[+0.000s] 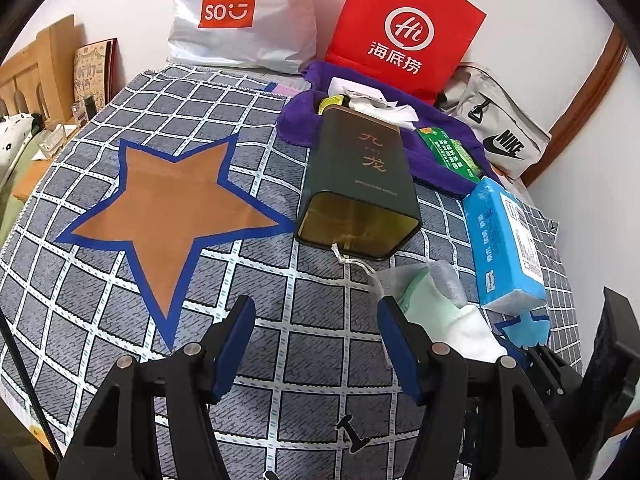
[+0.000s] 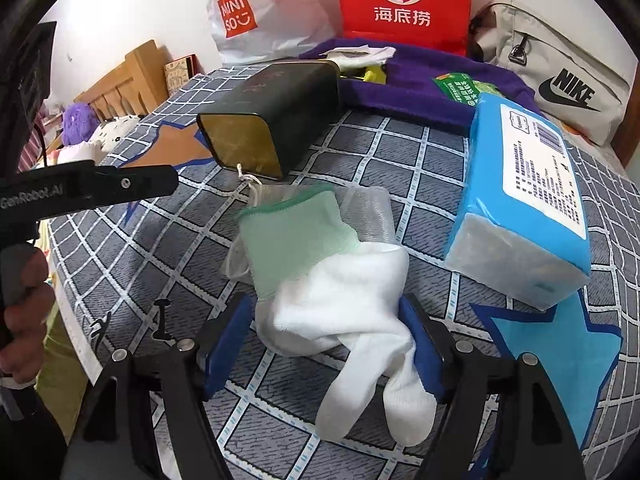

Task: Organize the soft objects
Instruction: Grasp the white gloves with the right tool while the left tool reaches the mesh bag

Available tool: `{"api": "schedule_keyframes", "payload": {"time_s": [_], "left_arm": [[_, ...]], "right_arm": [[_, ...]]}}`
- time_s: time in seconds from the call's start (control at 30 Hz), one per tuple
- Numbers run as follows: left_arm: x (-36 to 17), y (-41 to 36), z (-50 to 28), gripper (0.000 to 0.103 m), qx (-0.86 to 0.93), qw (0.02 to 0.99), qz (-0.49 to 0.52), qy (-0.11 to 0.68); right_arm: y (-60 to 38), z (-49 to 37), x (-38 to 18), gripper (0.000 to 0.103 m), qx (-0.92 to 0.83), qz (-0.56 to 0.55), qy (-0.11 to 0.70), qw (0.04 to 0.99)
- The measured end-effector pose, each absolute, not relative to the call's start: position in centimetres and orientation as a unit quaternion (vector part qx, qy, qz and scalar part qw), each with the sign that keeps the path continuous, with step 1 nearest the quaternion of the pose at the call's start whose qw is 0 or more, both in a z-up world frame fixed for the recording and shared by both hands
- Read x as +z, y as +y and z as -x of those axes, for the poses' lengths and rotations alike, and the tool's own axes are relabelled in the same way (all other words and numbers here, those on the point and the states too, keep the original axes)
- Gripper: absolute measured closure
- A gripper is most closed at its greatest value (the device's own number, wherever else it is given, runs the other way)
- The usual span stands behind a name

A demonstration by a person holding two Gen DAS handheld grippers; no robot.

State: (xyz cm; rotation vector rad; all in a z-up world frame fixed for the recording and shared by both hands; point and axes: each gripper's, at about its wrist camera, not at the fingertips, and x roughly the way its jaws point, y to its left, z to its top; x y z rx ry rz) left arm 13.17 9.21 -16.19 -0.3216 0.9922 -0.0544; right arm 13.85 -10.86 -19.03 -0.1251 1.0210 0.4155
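Note:
A white glove with a pale green cuff [image 2: 320, 276] lies on the checked cloth [image 2: 168, 248], on top of a clear plastic bag [image 2: 368, 208]. My right gripper [image 2: 326, 312] is open, with its blue pads on either side of the glove's white part. My left gripper [image 1: 316, 316] is open and empty above the cloth, just left of the glove [image 1: 444, 312]. A blue tissue pack [image 2: 524, 196] lies to the right of the glove. It also shows in the left wrist view [image 1: 504, 240].
A dark tin box [image 1: 360, 184] lies on its side behind the glove, with a string at its mouth. A purple towel [image 1: 440, 152] holds small items. A MINISO bag [image 1: 240, 12], red bag [image 1: 404, 28] and Nike bag [image 1: 500, 124] stand at the back. An orange star [image 1: 168, 200] marks the cloth.

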Motion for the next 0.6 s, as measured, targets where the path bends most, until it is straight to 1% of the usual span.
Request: {"api": "schedule_keyframes", "payload": {"time_s": [0.07,0.13,0.23,0.27,0.3,0.4,0.6], "left_arm": [[-16.2,9.2,-13.2,0.042,-0.026,0.866,0.153,0.475],[-16.2,9.1,-13.1,0.042,-0.026,0.865,0.151,0.478],[-16.1,9.1,-12.9,0.042,-0.028,0.863,0.155,0.480],[-16.1,9.0,-12.8,0.042,-0.030,0.863,0.156,0.479],[-16.1,8.9,-12.7,0.042,-0.031,0.863,0.157,0.479],[-16.2,8.4,-12.8,0.042,-0.030,0.861,0.156,0.483],[-17.1,6.8,-13.1,0.041,-0.044,0.851,0.154,0.501]], "right_arm": [[-10.6,-13.7,-19.2,0.030,0.193,0.075,0.481,0.852],[-10.4,-13.3,-19.4,0.037,0.184,0.102,0.474,0.855],[-10.7,-12.7,-19.3,0.058,0.183,0.119,0.463,0.859],[-11.2,-12.7,-19.1,0.069,0.184,0.113,0.464,0.859],[-11.6,-12.7,-18.9,0.073,0.187,0.104,0.464,0.860],[-13.1,-12.5,-17.9,0.079,0.206,0.069,0.459,0.861],[-15.8,-10.9,-15.3,0.080,0.212,0.053,0.419,0.881]]}}
